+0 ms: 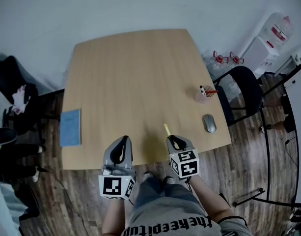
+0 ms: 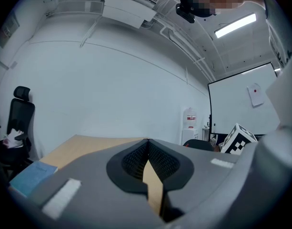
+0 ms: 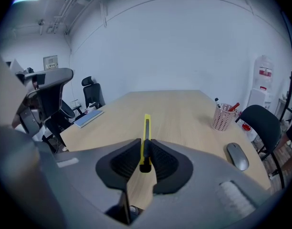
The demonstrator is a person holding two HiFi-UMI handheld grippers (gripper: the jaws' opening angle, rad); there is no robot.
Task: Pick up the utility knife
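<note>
Lifting seems the step in hand: right gripper (image 3: pixel 145 149) clamps the yellow utility knife (image 3: pixel 146 126) over the wooden table's (image 1: pixel 130 73) near edge, left gripper (image 2: pixel 148 151) pinched together empty at that edge, so next calls for a steady raise.

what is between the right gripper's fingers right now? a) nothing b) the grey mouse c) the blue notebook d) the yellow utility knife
D: in the right gripper view, the right gripper has its fingers pressed on the yellow utility knife, whose far end sticks out ahead of them.
</note>
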